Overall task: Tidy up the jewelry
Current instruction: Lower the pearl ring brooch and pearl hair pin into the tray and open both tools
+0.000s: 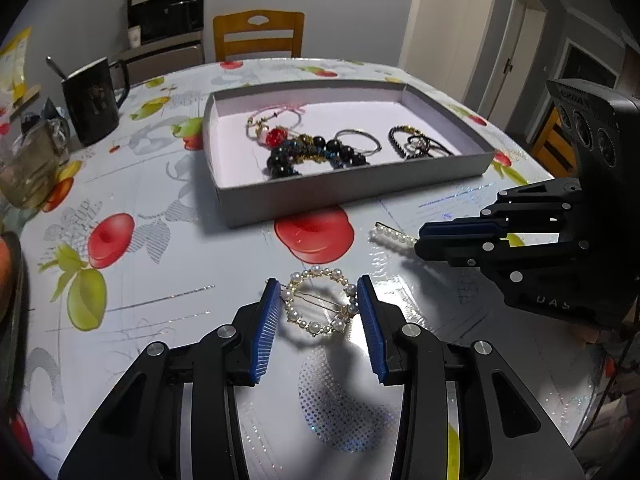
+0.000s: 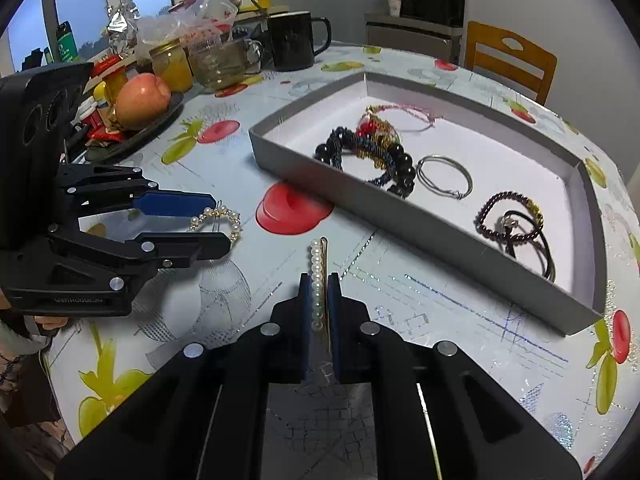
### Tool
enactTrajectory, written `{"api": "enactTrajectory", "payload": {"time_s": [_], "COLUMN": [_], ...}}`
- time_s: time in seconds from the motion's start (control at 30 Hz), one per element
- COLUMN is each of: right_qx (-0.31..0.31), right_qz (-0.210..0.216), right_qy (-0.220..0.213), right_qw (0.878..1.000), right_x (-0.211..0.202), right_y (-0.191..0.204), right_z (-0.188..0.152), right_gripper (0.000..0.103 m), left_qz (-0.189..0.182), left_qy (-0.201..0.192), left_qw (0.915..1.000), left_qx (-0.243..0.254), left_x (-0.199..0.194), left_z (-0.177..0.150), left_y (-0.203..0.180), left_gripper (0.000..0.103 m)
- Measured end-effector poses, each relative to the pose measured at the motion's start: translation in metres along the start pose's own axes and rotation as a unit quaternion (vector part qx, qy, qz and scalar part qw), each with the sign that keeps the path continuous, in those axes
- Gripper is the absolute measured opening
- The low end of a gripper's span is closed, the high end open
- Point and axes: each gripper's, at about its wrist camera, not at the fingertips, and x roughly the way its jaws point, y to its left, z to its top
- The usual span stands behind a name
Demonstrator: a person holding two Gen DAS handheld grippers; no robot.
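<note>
The counter (image 1: 132,184) wears a fruit-print cloth. On it lies a shallow grey tray (image 1: 320,196) holding beaded bracelets (image 1: 316,154), a wire bangle (image 2: 444,176) and a dark bracelet with a cord (image 2: 516,224). Only the right wrist view shows the window, jars and an apple (image 2: 140,100) past the black mug (image 1: 94,100). The left gripper (image 1: 318,300) straddles the pearl ring clip (image 1: 320,300) flat on the cloth near the tray, its right pad touching the pearls, the left pad just beside them. The right gripper (image 2: 320,300) is clamped on the pearl bar clip (image 2: 318,276), whose free end sticks out toward the tray.
</note>
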Motion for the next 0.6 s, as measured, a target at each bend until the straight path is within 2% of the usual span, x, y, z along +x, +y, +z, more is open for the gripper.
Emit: {"api": "enactTrajectory", "payload": {"time_s": [0.6], "right_qx": [-0.003], "right_qz": [0.008], "right_qy": [-0.041], "right_qw": [0.999], "right_x": [-0.032], "right_y": [0.005], "right_z": [0.017], "right_gripper": [0.008], "left_qz": [-0.007], "left_qy": [-0.039], "left_qw": [0.9992], "left_qx": [0.004], "left_x": [-0.031], "left_z": [0.015], "left_y": [-0.004], "left_gripper": [0.041]}}
